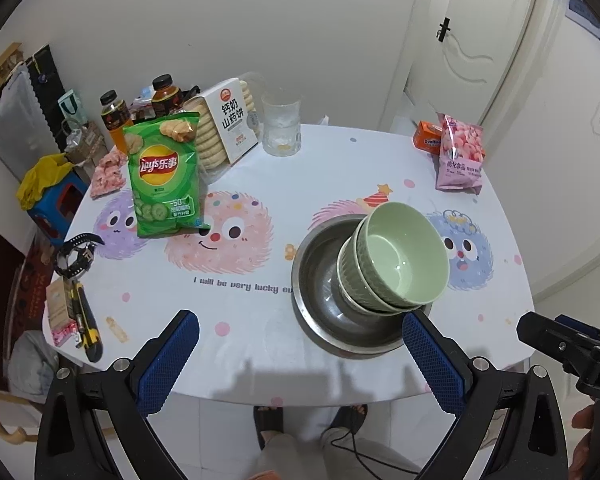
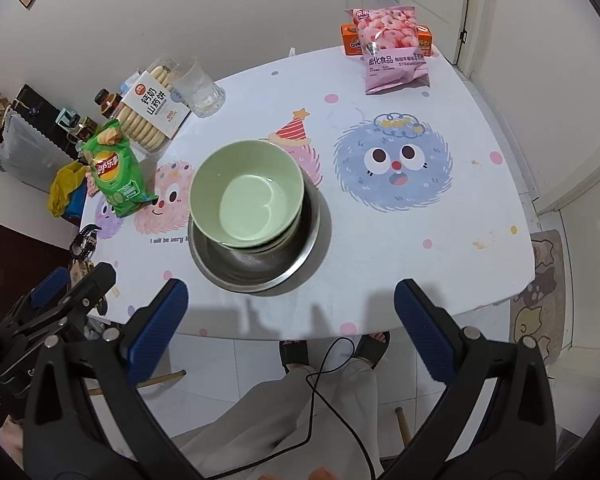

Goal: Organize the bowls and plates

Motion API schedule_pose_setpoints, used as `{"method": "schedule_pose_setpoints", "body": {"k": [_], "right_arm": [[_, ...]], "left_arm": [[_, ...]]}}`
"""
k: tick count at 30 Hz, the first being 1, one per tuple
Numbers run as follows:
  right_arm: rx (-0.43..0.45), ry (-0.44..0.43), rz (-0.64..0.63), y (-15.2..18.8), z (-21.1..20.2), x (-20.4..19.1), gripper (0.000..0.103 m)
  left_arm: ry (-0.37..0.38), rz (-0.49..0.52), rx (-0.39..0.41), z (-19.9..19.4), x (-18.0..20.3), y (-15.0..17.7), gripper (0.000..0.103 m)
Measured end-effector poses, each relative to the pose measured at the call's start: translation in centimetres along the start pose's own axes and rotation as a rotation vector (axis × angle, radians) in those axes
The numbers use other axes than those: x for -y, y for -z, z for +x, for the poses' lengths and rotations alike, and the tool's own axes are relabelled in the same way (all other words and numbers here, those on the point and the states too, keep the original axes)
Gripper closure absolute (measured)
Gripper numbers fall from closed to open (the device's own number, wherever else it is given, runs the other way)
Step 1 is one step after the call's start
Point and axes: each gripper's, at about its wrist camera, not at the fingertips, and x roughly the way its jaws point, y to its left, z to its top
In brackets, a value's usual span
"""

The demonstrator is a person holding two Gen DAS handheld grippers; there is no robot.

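Both jaws of the left gripper [image 1: 300,344] stand wide apart with nothing between them, above the near edge of the white cartoon-printed table [image 1: 260,304]. In the left wrist view, the round stainless-steel basin [image 1: 320,300] lies at about one o'clock from the gap, its near rim just beside the right blue-padded finger [image 1: 432,360]. Inside it sit two stacked pale green ceramic bowls [image 1: 404,256], tilted toward two o'clock and leaning on the basin's far right side; the upper bowl is smooth and glossy inside, the lower one ribbed outside. A green Lay's chip bag [image 1: 164,176] stands at eleven o'clock.

From the right wrist view, the right gripper [image 2: 290,318] is likewise spread open and holds nothing. Basin [image 2: 256,268] and bowls [image 2: 246,192] lie at about eleven o'clock from its gap, near but not touching the left finger [image 2: 160,320]. A pink strawberry snack bag [image 2: 392,52] stands at one o'clock, well apart, by the table's far edge.
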Motion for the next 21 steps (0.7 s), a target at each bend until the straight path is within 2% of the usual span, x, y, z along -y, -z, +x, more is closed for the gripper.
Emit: {"method": "schedule_pose_setpoints", "body": {"k": [21], "right_arm": [[-0.001,0.002,0.005,-0.34,0.11,0.58,0.001]], "left_arm": [[-0.012,0.009,-0.013,0.58,0.42,-0.47,0.000]]}}
